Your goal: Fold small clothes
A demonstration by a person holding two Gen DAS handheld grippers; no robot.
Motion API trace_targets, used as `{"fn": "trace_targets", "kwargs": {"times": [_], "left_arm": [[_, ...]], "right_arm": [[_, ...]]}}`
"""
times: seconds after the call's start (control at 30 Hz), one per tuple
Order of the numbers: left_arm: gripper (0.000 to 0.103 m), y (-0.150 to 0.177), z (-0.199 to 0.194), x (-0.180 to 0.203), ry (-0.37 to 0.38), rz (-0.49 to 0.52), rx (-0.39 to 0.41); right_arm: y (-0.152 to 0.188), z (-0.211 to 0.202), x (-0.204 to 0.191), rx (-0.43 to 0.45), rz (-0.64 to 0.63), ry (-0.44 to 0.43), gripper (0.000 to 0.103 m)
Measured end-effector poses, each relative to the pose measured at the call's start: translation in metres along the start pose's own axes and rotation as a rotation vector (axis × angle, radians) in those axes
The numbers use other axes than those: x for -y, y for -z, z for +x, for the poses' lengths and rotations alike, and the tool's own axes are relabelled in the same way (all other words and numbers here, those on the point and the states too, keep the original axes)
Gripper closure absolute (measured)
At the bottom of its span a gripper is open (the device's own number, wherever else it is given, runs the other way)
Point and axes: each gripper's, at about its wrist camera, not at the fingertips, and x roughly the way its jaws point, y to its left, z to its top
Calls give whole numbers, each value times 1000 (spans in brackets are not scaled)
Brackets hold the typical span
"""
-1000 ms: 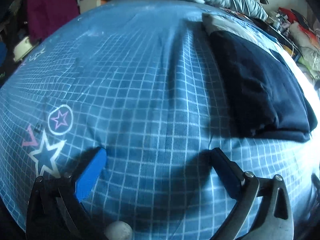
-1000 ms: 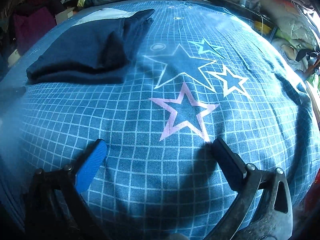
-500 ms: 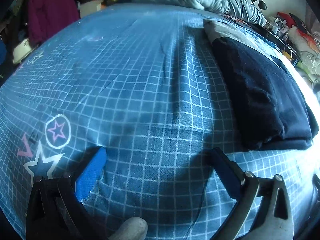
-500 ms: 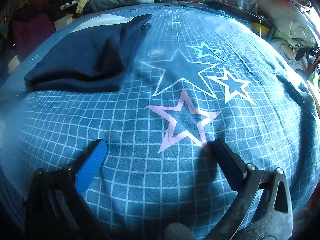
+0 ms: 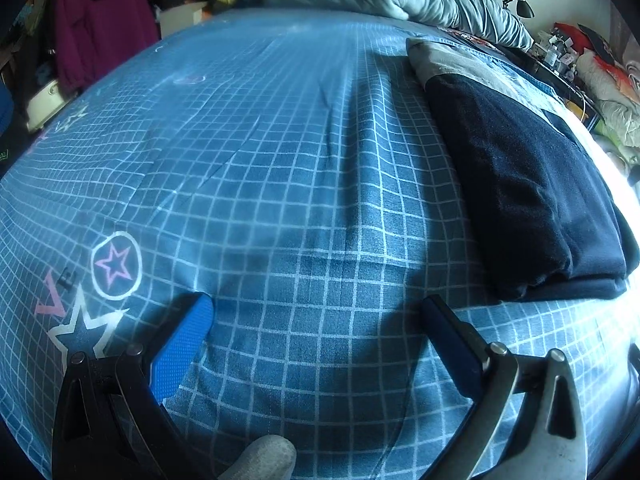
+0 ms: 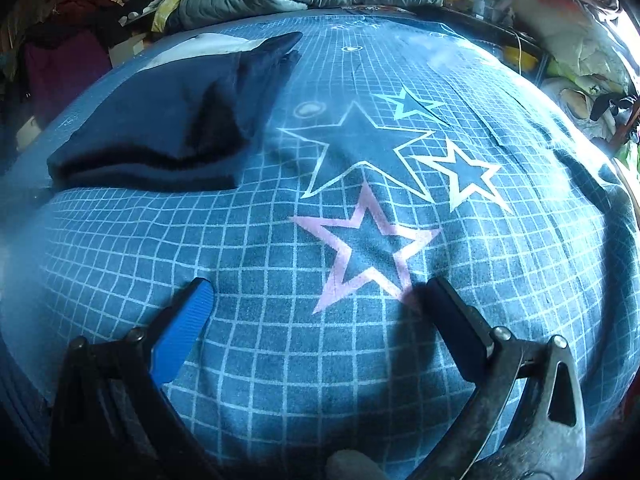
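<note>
Blue star-print bedspread [image 5: 280,184] everywhere, navy garment [image 5: 524,184] lying folded on it, apparently done. Left gripper [image 5: 316,320] and right gripper [image 6: 320,304] both spread wide, holding nothing, short of the cloth.

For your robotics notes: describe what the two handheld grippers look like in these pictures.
The left gripper and the right gripper look alike: black metal linkage arms with silver rivets, one finger faced with a dimpled bright blue pad, the other finger dark. No cables or sleeves show.
</note>
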Motion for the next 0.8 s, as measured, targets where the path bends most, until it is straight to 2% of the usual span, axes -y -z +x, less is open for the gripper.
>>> {"fn": "trace_targets", "kwargs": {"times": [0.53, 0.8], "left_arm": [[0, 0, 0, 0, 1, -1, 0], [0, -1, 1, 0, -1, 1, 0]], "right_arm": [[-2, 1, 0, -1, -1, -11, 0], [-13, 6, 0, -29, 51, 1, 0]]}}
